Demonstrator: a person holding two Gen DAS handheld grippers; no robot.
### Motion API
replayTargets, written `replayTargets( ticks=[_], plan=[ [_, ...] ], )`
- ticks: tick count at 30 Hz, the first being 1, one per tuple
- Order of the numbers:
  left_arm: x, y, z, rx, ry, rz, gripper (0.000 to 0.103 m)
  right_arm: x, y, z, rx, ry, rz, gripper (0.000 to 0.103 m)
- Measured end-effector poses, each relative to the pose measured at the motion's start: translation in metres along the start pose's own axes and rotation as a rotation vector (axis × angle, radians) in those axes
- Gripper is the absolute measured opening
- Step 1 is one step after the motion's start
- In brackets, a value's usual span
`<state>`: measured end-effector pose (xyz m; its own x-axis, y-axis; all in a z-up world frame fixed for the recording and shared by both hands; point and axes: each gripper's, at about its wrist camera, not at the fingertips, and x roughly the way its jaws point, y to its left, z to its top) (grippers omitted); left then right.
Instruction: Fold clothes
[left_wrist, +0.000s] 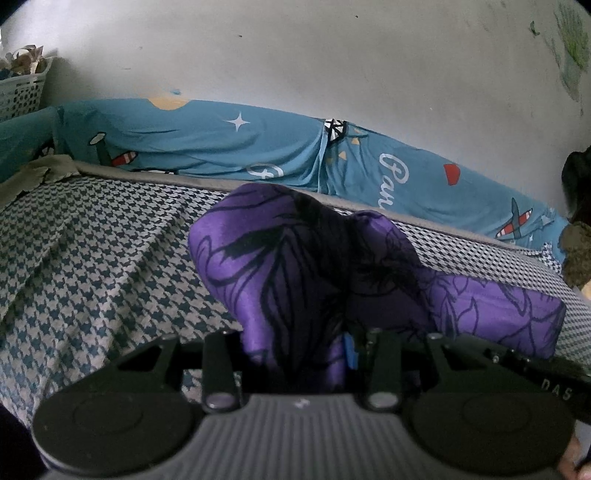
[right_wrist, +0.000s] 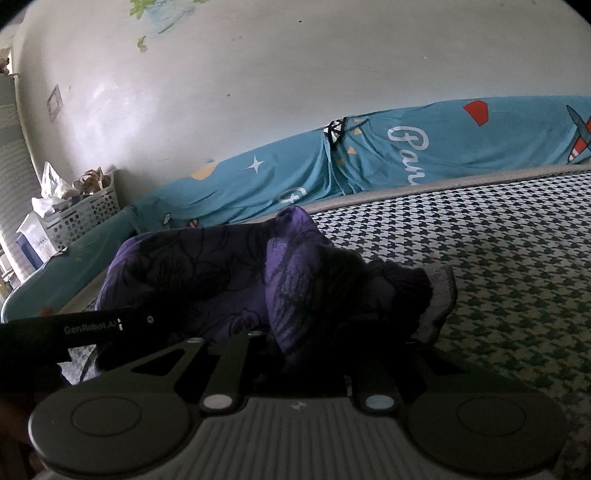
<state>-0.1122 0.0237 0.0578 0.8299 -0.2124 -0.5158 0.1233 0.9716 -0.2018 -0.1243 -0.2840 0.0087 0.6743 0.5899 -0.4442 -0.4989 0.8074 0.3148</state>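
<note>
Bunching between both closed jaws, purple garment (left_wrist: 295, 266), long axis left-right.

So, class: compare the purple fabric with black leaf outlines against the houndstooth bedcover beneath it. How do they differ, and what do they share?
The purple fabric with black leaf outlines is bunched into a raised heap; the blue-and-white houndstooth bedcover lies spread out with only shallow creases. The purple fabric has large flowing drawn lines and a sheen; the bedcover has a tiny repeating check and looks matte. The purple fabric is far smaller than the bedcover it sits on. Both are soft patterned cloth.
</note>
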Motion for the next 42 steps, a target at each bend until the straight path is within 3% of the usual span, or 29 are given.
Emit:
replayTargets(
  ticks=[22,42],
  plan=[
    [-0.006,0.035,0.012,-0.050,-0.025,0.045,0.037,0.021,0.023,0.014,-0.038,0.012,0.053,0.019],
    [0.014,0.099,0.068,-0.088,-0.095,0.128,0.037,0.089,0.068,0.059,-0.119,0.012,0.146,0.019]
  ],
)
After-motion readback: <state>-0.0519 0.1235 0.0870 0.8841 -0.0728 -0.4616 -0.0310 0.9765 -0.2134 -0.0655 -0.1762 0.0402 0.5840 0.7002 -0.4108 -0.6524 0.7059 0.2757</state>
